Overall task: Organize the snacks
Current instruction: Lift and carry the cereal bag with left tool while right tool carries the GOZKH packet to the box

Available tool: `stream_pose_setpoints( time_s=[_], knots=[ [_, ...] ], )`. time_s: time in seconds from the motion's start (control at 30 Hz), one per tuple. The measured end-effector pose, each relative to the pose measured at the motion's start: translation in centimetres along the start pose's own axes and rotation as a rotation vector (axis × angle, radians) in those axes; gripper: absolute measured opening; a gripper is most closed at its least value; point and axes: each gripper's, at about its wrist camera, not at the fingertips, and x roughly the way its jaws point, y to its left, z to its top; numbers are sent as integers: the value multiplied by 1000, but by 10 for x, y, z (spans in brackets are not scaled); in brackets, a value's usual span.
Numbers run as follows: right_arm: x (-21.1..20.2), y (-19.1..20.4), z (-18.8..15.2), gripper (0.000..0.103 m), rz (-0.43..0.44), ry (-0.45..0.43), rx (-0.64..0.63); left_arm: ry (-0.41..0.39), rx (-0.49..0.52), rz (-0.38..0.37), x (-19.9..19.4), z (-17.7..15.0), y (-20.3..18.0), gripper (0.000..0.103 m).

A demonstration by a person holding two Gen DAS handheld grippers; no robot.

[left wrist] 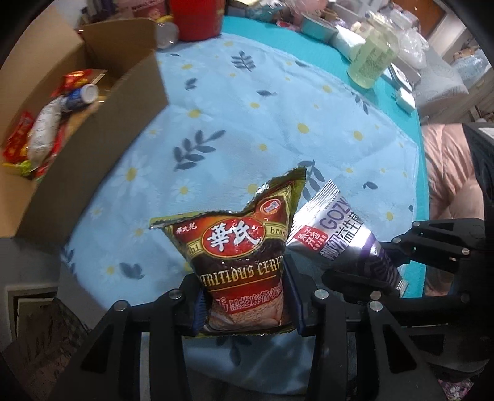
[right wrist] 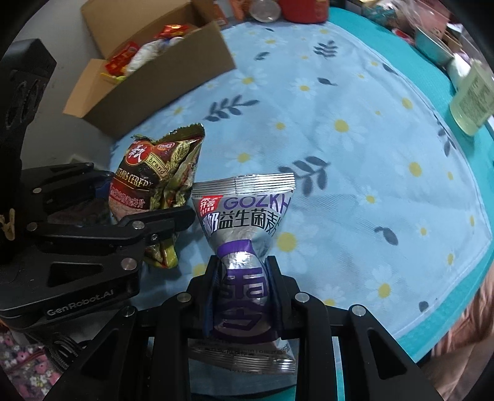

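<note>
My left gripper [left wrist: 247, 296] is shut on a red and gold cereal packet [left wrist: 240, 246] and holds it above the tablecloth. My right gripper [right wrist: 244, 277] is shut on a silver and purple snack packet [right wrist: 247, 234], squeezing its middle. Each packet shows in the other view: the silver packet [left wrist: 339, 234] to the right of the cereal packet, the cereal packet [right wrist: 154, 179] to the left of the silver one. An open cardboard box [left wrist: 102, 108] with several snacks inside stands at the left; it also shows in the right wrist view [right wrist: 173, 71].
The table has a light blue flowered cloth [left wrist: 262, 123]. A bottle of pale yellow liquid [left wrist: 370, 58] stands at the far right edge. A red container [left wrist: 197, 18] and other clutter line the back. A pink quilt [left wrist: 447, 172] lies beyond the table's right edge.
</note>
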Motion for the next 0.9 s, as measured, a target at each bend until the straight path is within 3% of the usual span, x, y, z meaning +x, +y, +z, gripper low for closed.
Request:
stream_pose_setpoints(
  time_s=[0.53, 0.9],
  knots=[
    [-36, 75, 34, 28, 57, -84, -233, -165, -163, 88, -88, -27, 59, 42],
    [-68, 112, 72, 28, 88, -195, -328, -305, -277, 107, -146, -18, 97, 42]
  ],
)
